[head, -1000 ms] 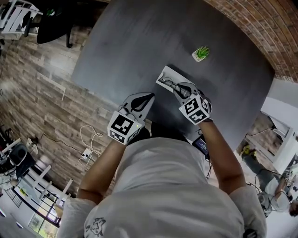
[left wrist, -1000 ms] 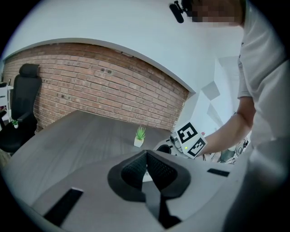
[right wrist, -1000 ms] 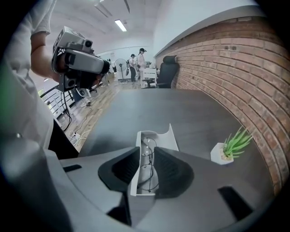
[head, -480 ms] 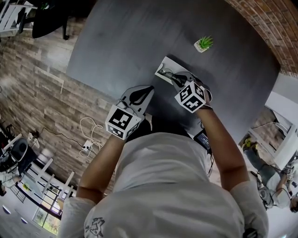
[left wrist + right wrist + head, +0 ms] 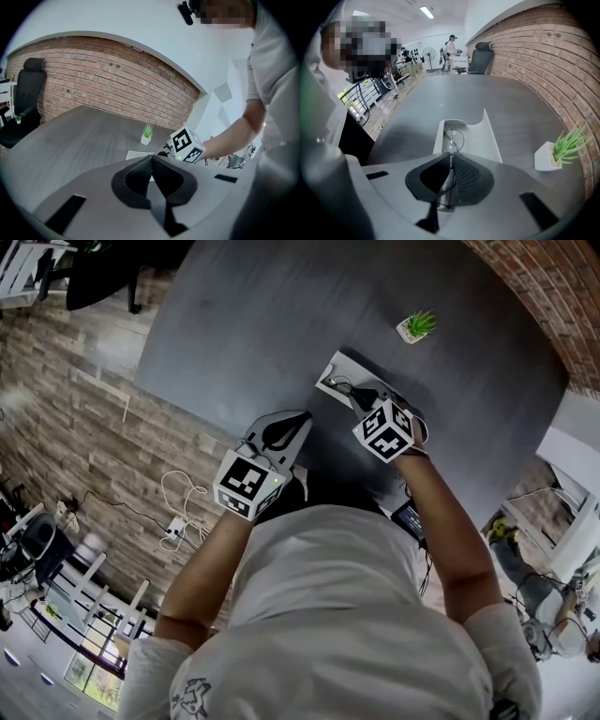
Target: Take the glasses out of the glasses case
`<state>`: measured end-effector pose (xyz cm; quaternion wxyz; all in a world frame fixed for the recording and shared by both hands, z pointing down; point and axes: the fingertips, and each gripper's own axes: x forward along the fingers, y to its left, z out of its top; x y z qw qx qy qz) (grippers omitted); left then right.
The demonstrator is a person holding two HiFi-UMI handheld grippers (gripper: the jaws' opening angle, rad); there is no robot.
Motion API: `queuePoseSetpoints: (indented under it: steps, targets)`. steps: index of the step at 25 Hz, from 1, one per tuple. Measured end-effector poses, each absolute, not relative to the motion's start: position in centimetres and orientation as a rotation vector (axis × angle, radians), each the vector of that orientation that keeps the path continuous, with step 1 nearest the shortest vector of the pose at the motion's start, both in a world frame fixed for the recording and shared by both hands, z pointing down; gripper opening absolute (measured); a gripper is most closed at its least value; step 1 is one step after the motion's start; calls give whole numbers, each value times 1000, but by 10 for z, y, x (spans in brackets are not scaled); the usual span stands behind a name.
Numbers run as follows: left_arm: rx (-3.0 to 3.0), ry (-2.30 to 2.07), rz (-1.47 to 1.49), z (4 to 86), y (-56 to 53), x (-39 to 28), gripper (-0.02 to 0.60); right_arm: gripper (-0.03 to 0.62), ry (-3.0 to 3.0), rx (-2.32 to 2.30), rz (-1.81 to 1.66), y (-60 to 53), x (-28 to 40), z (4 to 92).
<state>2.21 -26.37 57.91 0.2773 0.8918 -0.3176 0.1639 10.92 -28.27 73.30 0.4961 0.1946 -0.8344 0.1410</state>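
A white glasses case [image 5: 334,371] lies open on the dark grey table [image 5: 281,324], with thin black-rimmed glasses [image 5: 341,386] inside it. In the right gripper view the case [image 5: 487,136] runs away from me and the glasses [image 5: 457,137] lie along its trough. My right gripper [image 5: 451,157] points steeply down into the case. Its jaws are closing, and the thin frame sits pinched between the pads. In the head view the right gripper [image 5: 364,399] is at the case's near end. My left gripper [image 5: 298,420] hovers shut and empty left of the case, pads together [image 5: 151,159].
A small potted plant [image 5: 417,326] stands beyond the case, and shows at the right in the right gripper view [image 5: 560,150]. A brick wall [image 5: 544,296] borders the table's far side. An office chair [image 5: 26,98] stands at the table's far end. People stand far off in the room.
My right gripper has sunk into the case and its jaws have narrowed around the glasses frame. The left gripper has stayed in place.
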Motion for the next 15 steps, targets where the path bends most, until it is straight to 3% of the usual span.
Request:
queuePoseSetpoints:
  steps: [15]
  targets:
    - [2424,-884,432,560,-262,5,11,14,-2022,550,249,-294,110,711]
